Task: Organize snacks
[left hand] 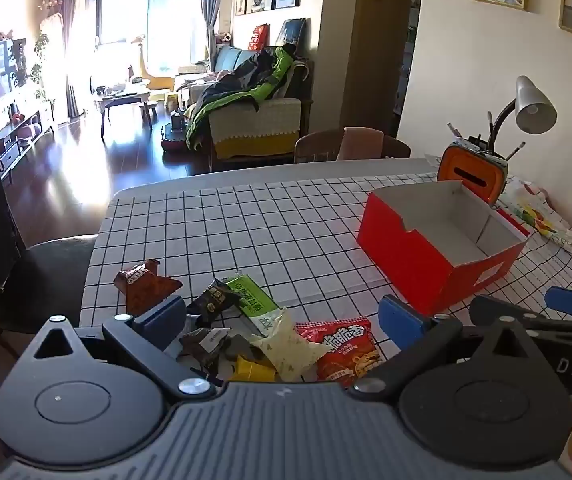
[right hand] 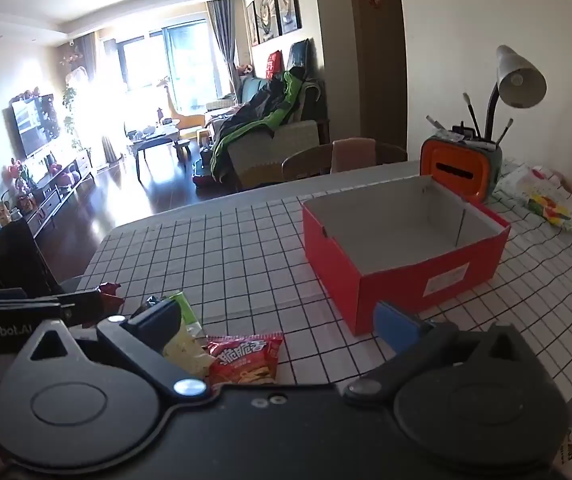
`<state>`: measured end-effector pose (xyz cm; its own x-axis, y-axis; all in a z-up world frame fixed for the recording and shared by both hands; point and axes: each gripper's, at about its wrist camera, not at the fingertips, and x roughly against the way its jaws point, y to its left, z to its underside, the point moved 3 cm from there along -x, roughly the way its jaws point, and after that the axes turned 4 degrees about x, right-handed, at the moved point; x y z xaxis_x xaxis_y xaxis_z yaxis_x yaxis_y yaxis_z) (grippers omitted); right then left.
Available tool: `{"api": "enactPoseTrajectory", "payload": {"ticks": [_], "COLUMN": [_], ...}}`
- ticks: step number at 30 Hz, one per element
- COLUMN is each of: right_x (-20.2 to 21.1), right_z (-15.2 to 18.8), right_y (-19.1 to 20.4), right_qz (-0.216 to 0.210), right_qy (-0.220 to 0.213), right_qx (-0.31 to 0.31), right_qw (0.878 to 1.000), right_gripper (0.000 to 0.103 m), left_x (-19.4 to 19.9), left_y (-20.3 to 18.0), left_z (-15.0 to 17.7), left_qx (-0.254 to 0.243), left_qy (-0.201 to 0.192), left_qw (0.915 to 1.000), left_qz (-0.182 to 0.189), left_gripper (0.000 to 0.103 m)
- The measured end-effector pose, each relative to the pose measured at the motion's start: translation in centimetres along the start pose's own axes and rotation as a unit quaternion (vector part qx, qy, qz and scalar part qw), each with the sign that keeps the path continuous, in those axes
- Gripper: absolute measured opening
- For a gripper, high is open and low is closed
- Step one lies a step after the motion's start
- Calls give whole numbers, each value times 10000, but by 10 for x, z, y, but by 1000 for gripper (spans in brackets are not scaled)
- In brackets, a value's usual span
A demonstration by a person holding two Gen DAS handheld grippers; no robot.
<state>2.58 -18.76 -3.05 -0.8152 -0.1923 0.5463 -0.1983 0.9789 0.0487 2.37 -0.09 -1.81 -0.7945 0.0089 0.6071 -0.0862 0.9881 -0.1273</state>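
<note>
Snack packets lie heaped just ahead of the left gripper (left hand: 281, 316), whose blue-padded jaws stand wide apart and empty. The red chip bag (left hand: 344, 350), pale yellow pouch (left hand: 286, 340), green wrapper (left hand: 251, 300) and dark brown packets (left hand: 141, 284) look light, crinkly and slippery; a pinch on a flat sealed edge should hold best. Beyond the right gripper (right hand: 277, 322), likewise spread and holding nothing, sits the stiff red cardboard box (right hand: 390, 284), open-topped, on the checked tablecloth (right hand: 245, 248).
</note>
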Motion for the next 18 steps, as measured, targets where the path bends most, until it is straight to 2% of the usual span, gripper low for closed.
{"api": "enactPoseTrajectory", "payload": {"ticks": [3,5,10,18], "right_x": [-3,1,2,5], "right_z": [2,-2,-2,-1], "right_y": [-4,-10,-3,-1], "right_qz": [-156,-247,-13,20], "right_qy": [125,46,-9,-10], "right_qx": [-70,-92,69,60], "right_qw": [9998,9996,10000,10000], "right_gripper": [103,103,103,103], "left_x": [0,-1,1,13], "left_y": [-4,-2,-6,-9], "left_z": [1,0,-2,-2], "left_qx": [-150,-142,-88,-114], "left_qy": [-18,-34,-84,-181], "left_qw": [9998,9998,9999,9997], "left_qz": [-116,-96,-62,-77], "left_gripper": [103,103,103,103]}}
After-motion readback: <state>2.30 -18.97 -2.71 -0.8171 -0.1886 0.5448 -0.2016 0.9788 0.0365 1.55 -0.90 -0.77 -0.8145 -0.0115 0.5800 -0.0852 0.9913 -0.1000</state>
